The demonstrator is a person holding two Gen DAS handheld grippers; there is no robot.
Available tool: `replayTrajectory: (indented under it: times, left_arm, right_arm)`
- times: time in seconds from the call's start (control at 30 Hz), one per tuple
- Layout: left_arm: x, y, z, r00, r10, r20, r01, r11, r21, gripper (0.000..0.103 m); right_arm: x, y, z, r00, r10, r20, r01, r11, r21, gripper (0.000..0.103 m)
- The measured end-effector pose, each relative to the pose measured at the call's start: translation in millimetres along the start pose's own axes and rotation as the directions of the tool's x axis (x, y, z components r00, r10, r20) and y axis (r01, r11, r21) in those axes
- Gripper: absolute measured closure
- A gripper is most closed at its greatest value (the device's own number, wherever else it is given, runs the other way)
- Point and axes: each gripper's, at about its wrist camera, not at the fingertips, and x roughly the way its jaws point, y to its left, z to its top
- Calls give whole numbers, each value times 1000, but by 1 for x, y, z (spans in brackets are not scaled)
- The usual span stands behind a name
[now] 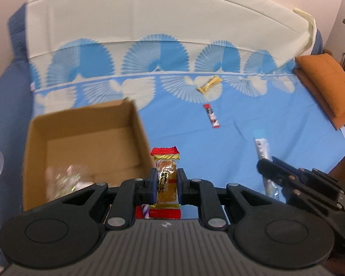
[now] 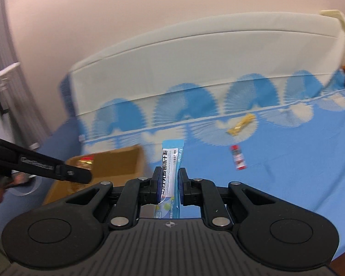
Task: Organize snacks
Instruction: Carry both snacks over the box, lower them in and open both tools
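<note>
My left gripper (image 1: 166, 174) is shut on a cake in a clear wrapper with red and gold ends (image 1: 166, 161), held in the air beside the right wall of an open cardboard box (image 1: 85, 124). A crinkly clear snack pack (image 1: 64, 179) lies inside the box. My right gripper (image 2: 170, 174) is shut on a light blue and white stick packet (image 2: 171, 158), also lifted; this gripper shows in the left wrist view at the lower right (image 1: 268, 164). On the blue cloth lie a yellow wrapped candy (image 1: 209, 84) (image 2: 241, 124) and a red stick packet (image 1: 211, 116) (image 2: 238, 157).
A blue cloth with fan patterns (image 1: 253, 124) covers the sofa seat, with a cream backrest (image 1: 149, 18) behind. An orange cushion (image 1: 326, 85) lies at the right end. In the right wrist view the left gripper (image 2: 57, 169) crosses in front of the box (image 2: 117, 163).
</note>
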Motion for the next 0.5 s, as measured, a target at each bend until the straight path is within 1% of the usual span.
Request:
replayTrajectory:
  times: [0.17,0.3,0.37,0.5]
  left_arm:
    - [-36,26,-50,999,41,3,-41,998,-58,85]
    - [-61,47,-84,998,62,13,-60,992,-113,85]
    - [-71,55,-96,997,79,27,-75,990,-123,85]
    - [-83,64,-107,995,91,49,-84,987,-135,85]
  right_arm:
    - [-22,50,-24,994,86,-60,-89,995,-48,87]
    - [-34,79,-43,987,121,-105,-130,988,-84,87]
    - [-38,91,-51,983,130,-132,-144,984,-104,87]
    - [-44,109,-62,977,141,-160,-165,976,-143,87]
